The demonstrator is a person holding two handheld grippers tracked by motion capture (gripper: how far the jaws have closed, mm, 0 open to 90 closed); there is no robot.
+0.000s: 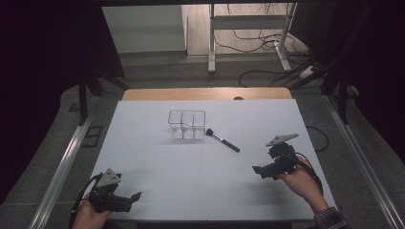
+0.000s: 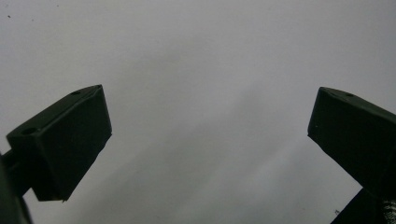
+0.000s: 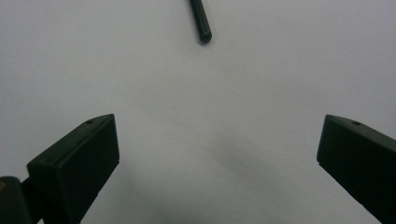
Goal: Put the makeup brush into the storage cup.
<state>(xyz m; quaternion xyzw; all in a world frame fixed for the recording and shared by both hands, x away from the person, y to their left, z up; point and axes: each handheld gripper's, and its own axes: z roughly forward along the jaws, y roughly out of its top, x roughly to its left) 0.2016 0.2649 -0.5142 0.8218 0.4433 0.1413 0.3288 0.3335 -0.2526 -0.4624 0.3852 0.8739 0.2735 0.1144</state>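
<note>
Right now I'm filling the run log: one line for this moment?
left gripper: open, empty | right gripper: open, empty, nearest the brush | brush: flat on table, beside clear organizer

Right gripper view: jaws wide apart over white table.
We see our right gripper [image 3: 217, 149] holding nothing; brush handle tip [image 3: 201, 21] lies ahead near top edge on the table [image 3: 280, 70], well clear of both jaws.
</note>
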